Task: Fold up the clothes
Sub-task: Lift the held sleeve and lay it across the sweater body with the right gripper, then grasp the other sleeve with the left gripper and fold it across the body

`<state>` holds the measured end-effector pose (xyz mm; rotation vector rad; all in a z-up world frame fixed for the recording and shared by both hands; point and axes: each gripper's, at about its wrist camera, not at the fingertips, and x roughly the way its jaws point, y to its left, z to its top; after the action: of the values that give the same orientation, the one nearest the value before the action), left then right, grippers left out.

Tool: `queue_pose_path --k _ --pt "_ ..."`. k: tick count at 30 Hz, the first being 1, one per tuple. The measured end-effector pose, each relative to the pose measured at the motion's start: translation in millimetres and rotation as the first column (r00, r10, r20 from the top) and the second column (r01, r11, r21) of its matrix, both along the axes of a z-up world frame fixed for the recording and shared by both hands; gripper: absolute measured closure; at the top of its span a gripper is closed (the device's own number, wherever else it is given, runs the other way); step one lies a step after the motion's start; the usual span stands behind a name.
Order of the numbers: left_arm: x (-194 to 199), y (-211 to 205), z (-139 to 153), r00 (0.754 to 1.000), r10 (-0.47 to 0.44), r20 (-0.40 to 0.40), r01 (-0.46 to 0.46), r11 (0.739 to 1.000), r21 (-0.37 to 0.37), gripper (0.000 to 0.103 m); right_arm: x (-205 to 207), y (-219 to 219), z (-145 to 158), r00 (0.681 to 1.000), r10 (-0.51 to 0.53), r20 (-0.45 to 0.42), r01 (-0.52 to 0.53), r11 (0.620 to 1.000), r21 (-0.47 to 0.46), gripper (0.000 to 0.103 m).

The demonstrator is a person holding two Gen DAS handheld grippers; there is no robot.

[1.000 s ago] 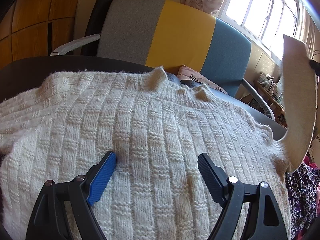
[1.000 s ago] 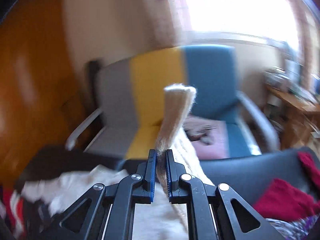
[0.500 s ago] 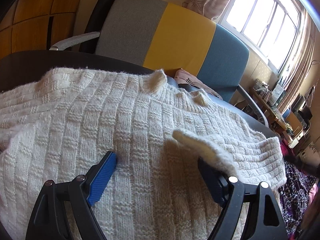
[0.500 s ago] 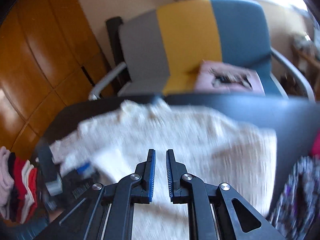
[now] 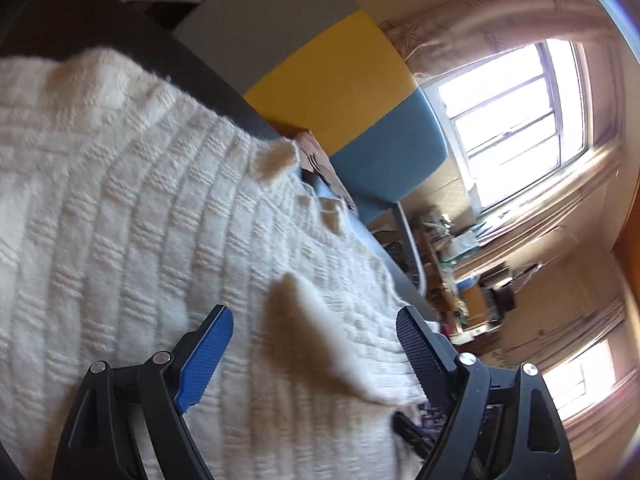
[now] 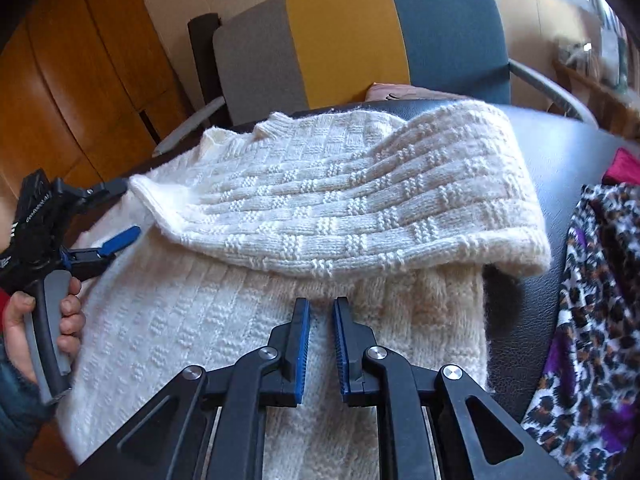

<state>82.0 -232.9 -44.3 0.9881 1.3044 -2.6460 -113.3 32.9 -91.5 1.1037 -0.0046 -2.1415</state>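
Note:
A cream knit sweater (image 6: 240, 340) lies spread on a black table (image 6: 560, 152). One sleeve (image 6: 340, 208) is folded across its body, with the cuff at the left. My right gripper (image 6: 322, 308) hovers just over the sweater below that sleeve, its pads a narrow slit apart and holding nothing. My left gripper (image 5: 314, 318) is open over the sweater (image 5: 120, 220), and the sleeve's cuff (image 5: 316, 328) lies between its fingers. In the right wrist view the left gripper (image 6: 114, 214) sits at the sweater's left edge, held by a hand (image 6: 44, 320).
A grey, yellow and blue chair (image 6: 360, 40) stands behind the table. A leopard-print garment (image 6: 592, 300) and a red one (image 6: 620, 164) lie at the right. Wooden panels (image 6: 80, 80) fill the left, and a window (image 5: 520, 120) is off to the right.
My right gripper swung the raised sleeve over the sweater, let it go and drew back toward the near edge. The left gripper stayed open and has tilted, rolling its view.

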Motion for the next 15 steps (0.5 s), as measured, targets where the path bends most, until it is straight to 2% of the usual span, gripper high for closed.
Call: queue_pose_path --k 3,7,8,9,11,15 --pt "-13.2 4.2 2.1 0.998 -0.052 0.025 0.051 0.997 0.049 0.019 -4.2 3.1 -1.8 1.0 0.0 0.028 0.002 0.999 -0.043 0.09" --pt "-29.8 22.5 7.9 0.993 -0.048 0.106 0.054 0.997 -0.055 0.023 -4.4 4.9 -3.1 0.999 0.001 0.04 0.002 0.998 -0.068 0.09" --pt "-31.0 25.5 9.1 0.991 -0.038 0.129 0.049 0.996 -0.079 0.034 -4.3 6.3 -3.3 0.999 0.002 0.044 0.002 0.997 -0.075 0.089" --pt "-33.7 27.9 9.0 0.986 -0.034 0.165 0.051 0.993 -0.106 0.059 -4.4 7.1 -3.5 0.999 0.003 0.048 0.001 0.997 -0.082 0.089" --pt "-42.3 33.0 6.4 0.97 -0.037 0.242 0.074 0.987 -0.144 0.093 -4.6 8.4 -4.0 0.998 0.007 0.054 -0.002 0.995 -0.097 0.087" --pt "-50.1 46.1 14.7 0.963 -0.037 0.266 0.092 0.976 -0.199 0.094 -4.6 9.7 -4.1 0.998 0.022 0.065 -0.014 0.992 -0.124 0.08"
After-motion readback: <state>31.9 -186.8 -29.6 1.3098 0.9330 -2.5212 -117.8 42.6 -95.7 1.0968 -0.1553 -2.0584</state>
